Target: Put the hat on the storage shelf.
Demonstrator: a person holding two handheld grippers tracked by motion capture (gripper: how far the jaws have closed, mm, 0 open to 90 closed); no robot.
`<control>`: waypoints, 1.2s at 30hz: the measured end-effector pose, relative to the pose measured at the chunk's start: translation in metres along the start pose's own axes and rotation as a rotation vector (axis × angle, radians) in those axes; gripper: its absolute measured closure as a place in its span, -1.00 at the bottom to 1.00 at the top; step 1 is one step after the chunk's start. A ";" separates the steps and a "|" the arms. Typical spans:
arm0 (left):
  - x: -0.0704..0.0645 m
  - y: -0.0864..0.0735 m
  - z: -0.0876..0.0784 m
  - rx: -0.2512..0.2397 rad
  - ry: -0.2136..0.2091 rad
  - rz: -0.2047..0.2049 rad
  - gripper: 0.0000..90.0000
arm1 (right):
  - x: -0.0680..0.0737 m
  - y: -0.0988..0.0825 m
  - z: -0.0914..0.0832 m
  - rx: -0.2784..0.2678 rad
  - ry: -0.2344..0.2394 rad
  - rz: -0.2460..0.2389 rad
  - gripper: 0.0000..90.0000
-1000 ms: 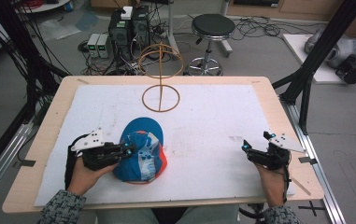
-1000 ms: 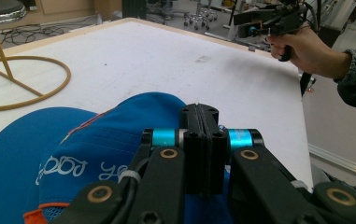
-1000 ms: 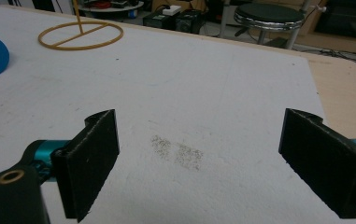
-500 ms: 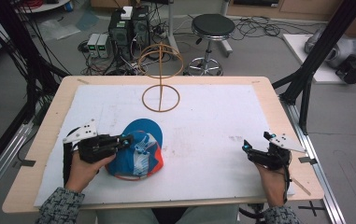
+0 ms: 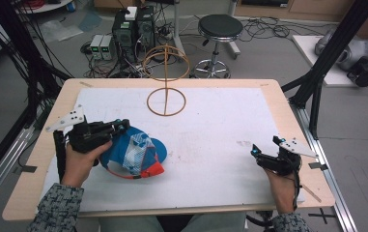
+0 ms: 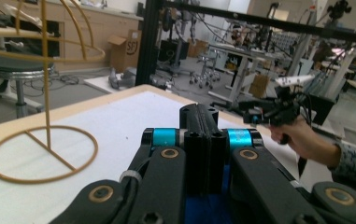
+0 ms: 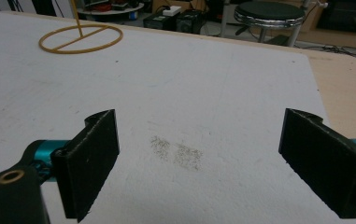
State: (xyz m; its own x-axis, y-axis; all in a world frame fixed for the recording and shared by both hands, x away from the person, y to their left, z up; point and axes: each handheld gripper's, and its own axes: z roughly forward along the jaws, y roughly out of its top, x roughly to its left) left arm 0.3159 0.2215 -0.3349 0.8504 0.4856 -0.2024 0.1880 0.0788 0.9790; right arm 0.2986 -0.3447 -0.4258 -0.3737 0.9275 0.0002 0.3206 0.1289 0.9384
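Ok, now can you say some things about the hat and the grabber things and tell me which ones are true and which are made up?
1. The left gripper is at the blue cap. True.
2. The right gripper has its jaws pressed together. False: they stand wide apart, with nothing between them.
3. The cap hangs on the wire stand. False: it lies on the white mat, apart from the stand.
4. The cap has a red-orange edge. True.
5. The right gripper rests beside the cap. False: it is far across the mat, near the right edge.
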 end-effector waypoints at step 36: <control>0.033 0.128 0.008 -0.149 0.276 0.124 0.98 | -0.005 -0.001 0.002 -0.006 0.013 0.032 -0.75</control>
State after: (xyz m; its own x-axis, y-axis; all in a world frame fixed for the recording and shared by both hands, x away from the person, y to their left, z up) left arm 0.3718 0.2409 -0.2167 0.6935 0.7152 -0.0870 -0.0002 0.1210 0.9927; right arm 0.3023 -0.3490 -0.4278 -0.3748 0.9265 0.0351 0.3272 0.0967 0.9400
